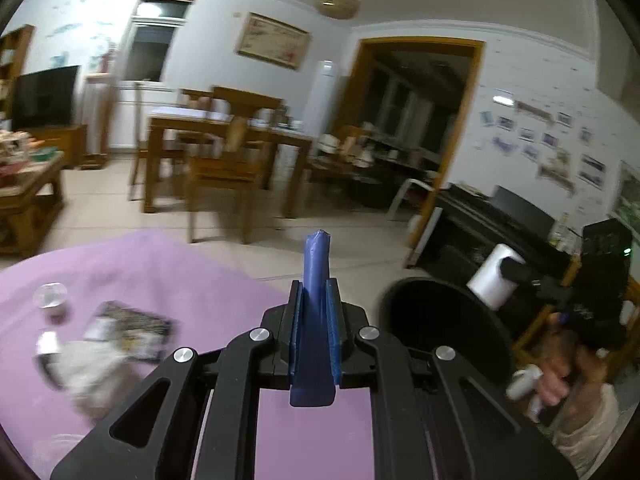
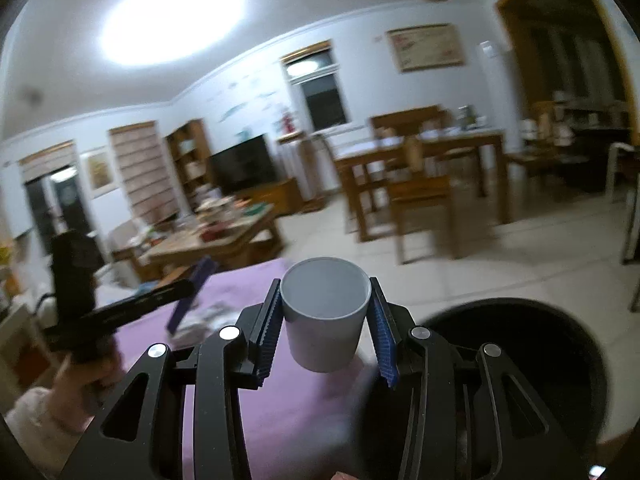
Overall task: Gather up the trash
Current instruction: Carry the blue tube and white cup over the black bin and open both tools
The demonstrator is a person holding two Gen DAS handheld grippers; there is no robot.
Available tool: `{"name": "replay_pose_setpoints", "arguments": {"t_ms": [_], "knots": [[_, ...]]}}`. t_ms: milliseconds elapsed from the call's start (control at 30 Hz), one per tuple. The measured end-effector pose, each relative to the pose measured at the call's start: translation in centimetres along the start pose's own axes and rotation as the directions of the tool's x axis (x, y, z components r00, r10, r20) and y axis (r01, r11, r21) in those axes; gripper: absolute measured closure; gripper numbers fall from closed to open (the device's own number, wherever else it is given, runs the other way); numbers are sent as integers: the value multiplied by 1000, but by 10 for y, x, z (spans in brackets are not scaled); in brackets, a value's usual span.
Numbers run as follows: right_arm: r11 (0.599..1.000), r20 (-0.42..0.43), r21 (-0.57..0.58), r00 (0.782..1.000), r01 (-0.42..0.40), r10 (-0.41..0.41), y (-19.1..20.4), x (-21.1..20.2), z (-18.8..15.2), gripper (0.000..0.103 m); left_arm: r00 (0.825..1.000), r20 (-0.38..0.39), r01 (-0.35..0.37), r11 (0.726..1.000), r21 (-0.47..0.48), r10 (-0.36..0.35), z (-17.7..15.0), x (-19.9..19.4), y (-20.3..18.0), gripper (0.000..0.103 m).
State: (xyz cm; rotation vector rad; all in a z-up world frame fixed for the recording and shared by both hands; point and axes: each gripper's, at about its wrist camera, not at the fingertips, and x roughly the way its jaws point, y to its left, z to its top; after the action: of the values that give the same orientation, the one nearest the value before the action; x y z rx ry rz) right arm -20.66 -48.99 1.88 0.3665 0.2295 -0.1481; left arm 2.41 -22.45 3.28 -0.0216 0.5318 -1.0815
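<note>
The right gripper (image 2: 326, 312) clamps a white paper cup (image 2: 324, 312) and the left gripper (image 1: 316, 312) pinches a blue wrapper (image 1: 316, 272), both raised beside the black bin (image 2: 520, 360), seemingly for dropping in.

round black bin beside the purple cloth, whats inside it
Inside the round black bin only darkness shows. The right wrist view looks past its rim, but the bottom is unlit, so any contents cannot be seen.
</note>
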Motion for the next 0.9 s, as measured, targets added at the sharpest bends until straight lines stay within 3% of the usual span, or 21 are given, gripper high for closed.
{"name": "replay_pose_setpoints", "arguments": {"t_ms": [133, 367, 567, 900], "knots": [[994, 35, 28, 993, 108, -109, -44, -31, -7, 62, 997, -39, 65, 996, 66, -63, -6, 33, -50, 91], [975, 43, 54, 975, 214, -216, -87, -59, -32, 62, 978, -147, 176, 969, 175, -151, -31, 85, -123, 91], [957, 43, 42, 956, 288, -289, -102, -59, -47, 62, 967, -205, 201, 950, 239, -153, -50, 102, -144, 91], [948, -1, 70, 951, 310, -310, -107, -31, -61, 62, 963, -239, 194, 939, 282, -127, -56, 104, -153, 88]]}}
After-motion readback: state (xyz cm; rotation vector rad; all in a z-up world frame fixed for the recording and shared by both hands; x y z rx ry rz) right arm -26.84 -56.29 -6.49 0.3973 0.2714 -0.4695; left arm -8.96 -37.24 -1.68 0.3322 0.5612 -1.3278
